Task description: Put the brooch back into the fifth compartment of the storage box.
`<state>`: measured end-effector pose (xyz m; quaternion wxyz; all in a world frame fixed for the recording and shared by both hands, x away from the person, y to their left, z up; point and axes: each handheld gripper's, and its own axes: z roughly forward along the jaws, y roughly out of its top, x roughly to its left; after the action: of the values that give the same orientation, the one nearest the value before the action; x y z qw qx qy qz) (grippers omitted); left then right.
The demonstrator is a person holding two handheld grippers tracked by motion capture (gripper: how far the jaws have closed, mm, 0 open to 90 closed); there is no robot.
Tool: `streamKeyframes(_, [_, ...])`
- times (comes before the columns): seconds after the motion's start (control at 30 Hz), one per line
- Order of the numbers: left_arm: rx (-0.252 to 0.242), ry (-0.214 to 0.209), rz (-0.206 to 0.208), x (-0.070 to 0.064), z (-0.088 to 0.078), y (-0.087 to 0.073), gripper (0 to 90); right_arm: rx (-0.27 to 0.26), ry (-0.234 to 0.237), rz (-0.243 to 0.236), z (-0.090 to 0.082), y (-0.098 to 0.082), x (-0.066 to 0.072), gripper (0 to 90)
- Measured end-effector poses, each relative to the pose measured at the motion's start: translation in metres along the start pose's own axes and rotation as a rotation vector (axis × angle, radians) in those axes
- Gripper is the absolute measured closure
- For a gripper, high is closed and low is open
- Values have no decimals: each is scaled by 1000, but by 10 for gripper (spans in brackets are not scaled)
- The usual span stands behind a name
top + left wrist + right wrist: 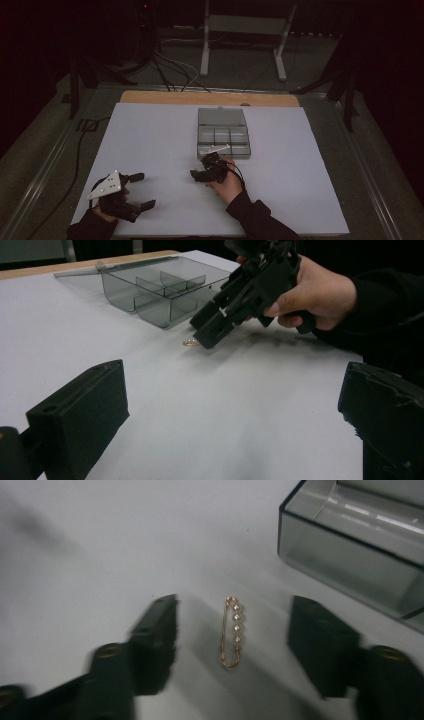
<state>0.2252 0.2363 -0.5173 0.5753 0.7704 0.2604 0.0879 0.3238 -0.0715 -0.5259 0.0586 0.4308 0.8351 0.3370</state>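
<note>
The right gripper [232,630], jaws spread and touching nothing, hangs over the pearl pin [232,632] lying flat on the white table [150,140] just beside the clear box [360,545], its long axis running between the jaws.

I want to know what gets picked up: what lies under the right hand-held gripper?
A gold pin with pearls lies on the white table between the open jaws of the right hand-held gripper, untouched.
</note>
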Motion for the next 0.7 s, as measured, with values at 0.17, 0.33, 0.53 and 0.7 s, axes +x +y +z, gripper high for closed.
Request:
streamKeyframes(0.17, [-2, 0, -1, 0, 0, 0, 12, -3, -33, -30, 0, 0, 1, 548])
streamKeyframes(0.33, [-4, -2, -3, 0, 0, 0, 12, 0, -78, -97, 1, -2, 8, 637])
streamKeyframes(0.53, [-3, -2, -3, 0, -1, 0, 12, 5, -99, -110, 1, -2, 10, 741])
streamKeyframes(0.7, [-1, -4, -3, 0, 0, 0, 12, 15, -117, -132, 1, -2, 12, 834])
